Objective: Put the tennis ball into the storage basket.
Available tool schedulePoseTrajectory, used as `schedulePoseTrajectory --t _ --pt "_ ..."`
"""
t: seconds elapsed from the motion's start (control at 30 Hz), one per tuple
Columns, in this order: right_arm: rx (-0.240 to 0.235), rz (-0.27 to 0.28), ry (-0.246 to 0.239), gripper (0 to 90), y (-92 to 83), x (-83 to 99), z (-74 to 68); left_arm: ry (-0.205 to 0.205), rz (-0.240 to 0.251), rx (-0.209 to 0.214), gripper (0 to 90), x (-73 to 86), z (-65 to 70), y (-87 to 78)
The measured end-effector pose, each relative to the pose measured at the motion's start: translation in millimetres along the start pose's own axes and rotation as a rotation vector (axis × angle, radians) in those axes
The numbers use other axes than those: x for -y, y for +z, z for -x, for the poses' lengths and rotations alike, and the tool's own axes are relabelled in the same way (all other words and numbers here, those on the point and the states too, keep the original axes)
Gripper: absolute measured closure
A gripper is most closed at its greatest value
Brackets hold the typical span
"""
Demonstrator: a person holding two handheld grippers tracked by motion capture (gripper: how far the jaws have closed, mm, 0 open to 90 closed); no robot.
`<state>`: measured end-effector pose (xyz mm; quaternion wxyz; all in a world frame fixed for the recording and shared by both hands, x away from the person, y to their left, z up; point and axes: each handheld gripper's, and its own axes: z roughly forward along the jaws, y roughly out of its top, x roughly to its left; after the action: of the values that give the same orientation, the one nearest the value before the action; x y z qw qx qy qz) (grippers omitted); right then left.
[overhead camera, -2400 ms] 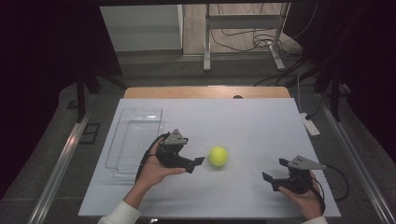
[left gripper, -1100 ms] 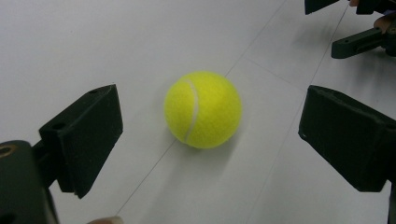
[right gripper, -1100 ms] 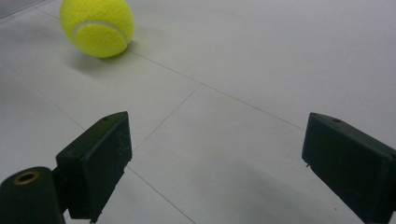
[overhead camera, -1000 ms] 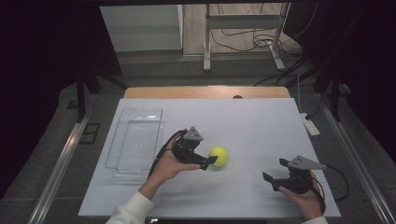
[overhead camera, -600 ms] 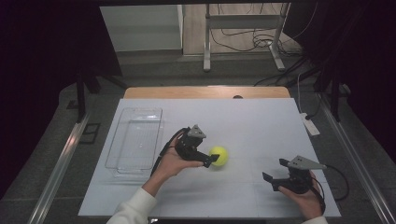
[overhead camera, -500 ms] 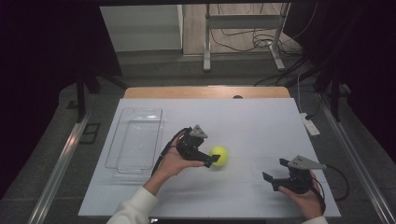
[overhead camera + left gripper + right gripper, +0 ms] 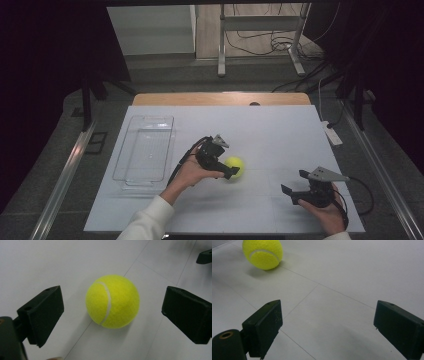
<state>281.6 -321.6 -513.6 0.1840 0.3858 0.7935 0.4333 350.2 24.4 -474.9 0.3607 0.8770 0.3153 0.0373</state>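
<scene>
A yellow tennis ball [image 7: 235, 165] rests on the white table top [image 7: 270, 135], near its middle. My left gripper [image 7: 229, 169] has come up to the ball from the left and points right along the table. In the left gripper view the ball [image 7: 112, 305] lies between the two black jaws of the left gripper [image 7: 113, 303], with a gap on each side. Those jaws have just been opening, and neither pad touches the ball. My right gripper [image 7: 294, 182] stands open near the front right of the table, holding nothing. The right gripper [image 7: 328, 322] looks across bare table toward the ball [image 7: 262, 253].
A clear plastic tray [image 7: 171, 145] lies on the table's left part, left of the left hand. A white power strip [image 7: 331, 134] sits off the right edge. Cables trail from both grippers. A wooden strip [image 7: 220, 98] borders the far edge.
The left hand has moved right and slightly down, bringing its jaws to either side of the ball. The ball and the right gripper have stayed in place.
</scene>
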Motion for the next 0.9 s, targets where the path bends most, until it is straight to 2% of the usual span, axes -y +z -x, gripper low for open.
schedulePoseTrajectory --t 0.23,0.67,0.9 --pt "-0.003 0.000 0.002 8.6 0.2 0.3 0.2 0.002 -0.041 0.009 3.6 -4.1 0.2 9.5" --pt "0.000 -0.003 -0.001 8.6 0.6 0.3 0.3 0.002 -0.065 0.007 3.2 -6.2 1.1 19.9" --pt "-0.004 -0.004 -0.002 8.6 1.6 0.4 0.2 0.004 -0.085 0.019 3.9 -5.3 1.3 27.6"
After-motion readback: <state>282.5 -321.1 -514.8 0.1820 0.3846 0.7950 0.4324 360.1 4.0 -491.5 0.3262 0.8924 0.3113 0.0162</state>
